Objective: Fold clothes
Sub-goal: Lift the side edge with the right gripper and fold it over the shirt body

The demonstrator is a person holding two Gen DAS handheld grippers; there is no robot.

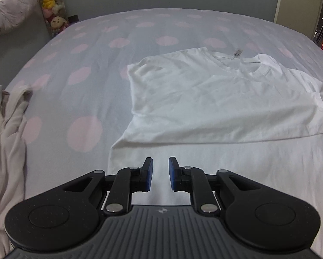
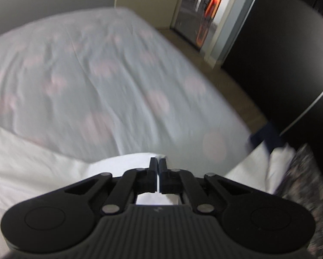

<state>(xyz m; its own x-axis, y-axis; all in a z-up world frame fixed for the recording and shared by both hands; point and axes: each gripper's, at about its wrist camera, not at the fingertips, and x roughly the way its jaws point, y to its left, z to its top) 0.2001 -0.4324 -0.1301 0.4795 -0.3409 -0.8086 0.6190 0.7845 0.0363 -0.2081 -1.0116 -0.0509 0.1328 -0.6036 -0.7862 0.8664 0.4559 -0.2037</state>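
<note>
Grey walls close off the far side of the room, and before us spreads the bed (image 1: 92,69), its pale sheet dotted with large pink circles. On it lies the white T-shirt (image 1: 215,99), spread out with its collar and neck label toward the far edge; part of it is folded across the body, and the lower cloth runs down toward us under our left gripper (image 1: 160,160). That gripper hovers over the shirt's near part with its blue-padded fingers apart and nothing between them. At the left edge of the bed we see a crumpled beige garment (image 1: 8,138). Beyond the bed's far left corner hangs a column of plush toys (image 1: 51,2), with a padded beige bundle (image 1: 10,13) beside it.

Our right wrist view is blurred. Our right gripper (image 2: 158,161) has its fingers pressed together on a thin fold of the white T-shirt (image 2: 42,168), a sliver of cloth showing at the tips. More white cloth trails to the right near a dark patterned fabric (image 2: 301,172). Past the bed stand a dark cabinet (image 2: 280,64) and an open doorway (image 2: 196,10).
</note>
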